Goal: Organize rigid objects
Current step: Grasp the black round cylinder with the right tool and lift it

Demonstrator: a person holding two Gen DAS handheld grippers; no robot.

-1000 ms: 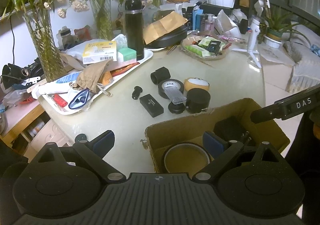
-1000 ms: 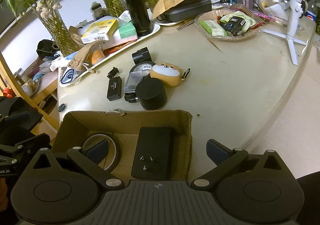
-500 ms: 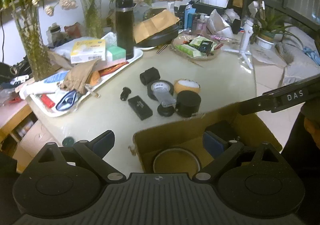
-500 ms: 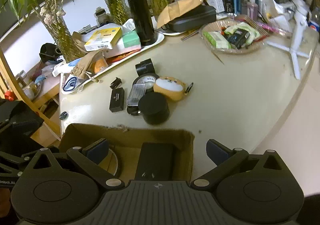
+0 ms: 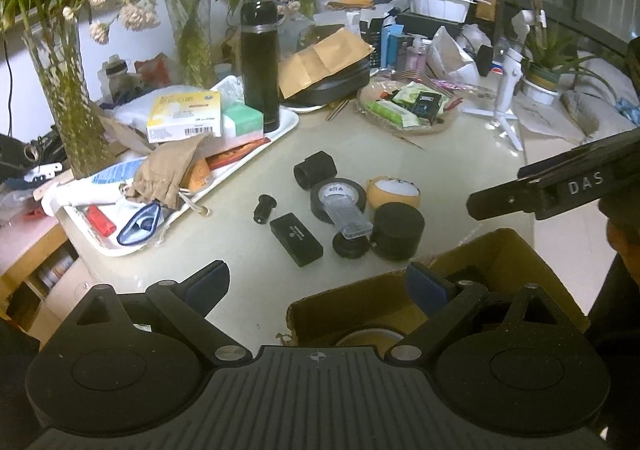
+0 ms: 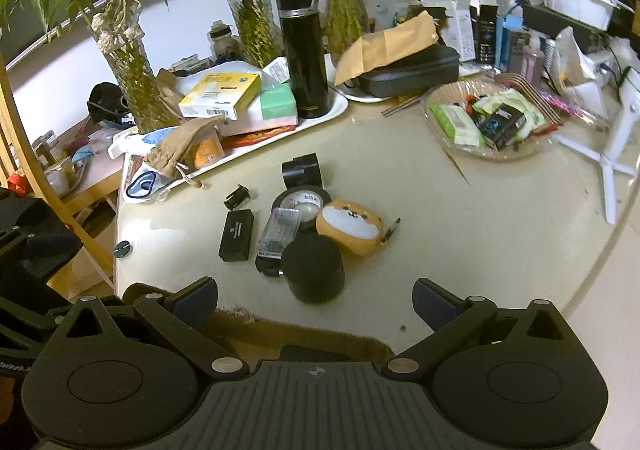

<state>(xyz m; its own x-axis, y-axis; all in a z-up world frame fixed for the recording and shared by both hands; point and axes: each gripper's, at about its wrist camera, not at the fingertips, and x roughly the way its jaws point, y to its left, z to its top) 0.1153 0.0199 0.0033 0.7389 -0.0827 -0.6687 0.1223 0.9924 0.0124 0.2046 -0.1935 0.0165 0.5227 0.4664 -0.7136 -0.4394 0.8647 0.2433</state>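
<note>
A cardboard box (image 5: 360, 298) sits at the table's near edge and holds a tape ring (image 5: 370, 336) and a black block. Its rim shows in the right wrist view (image 6: 304, 332). Beyond it lies a cluster: a black round can (image 5: 398, 225) (image 6: 314, 270), a black tape roll (image 5: 338, 196), a clear plastic case (image 5: 347, 216), a flat black block (image 5: 296, 239) (image 6: 237, 236), a small black plug (image 5: 265, 206), a black cylinder (image 5: 315, 171) and an orange dog-faced pouch (image 6: 349, 231). My left gripper (image 5: 316, 286) is open and empty above the box's left wall. My right gripper (image 6: 316, 300) is open and empty above the box's far wall.
A white tray (image 5: 280, 132) with boxes, a cloth pouch and a tall black flask (image 5: 260, 66) stands at the left. A glass dish of packets (image 6: 488, 122) and a white tripod (image 6: 612, 154) stand at the right. Plant vases line the back. The right gripper's body (image 5: 560, 186) reaches in at right.
Both grippers have drawn back and risen from the box. The box now sits lower in both views and the cluster of objects is more central. Nothing was picked up.
</note>
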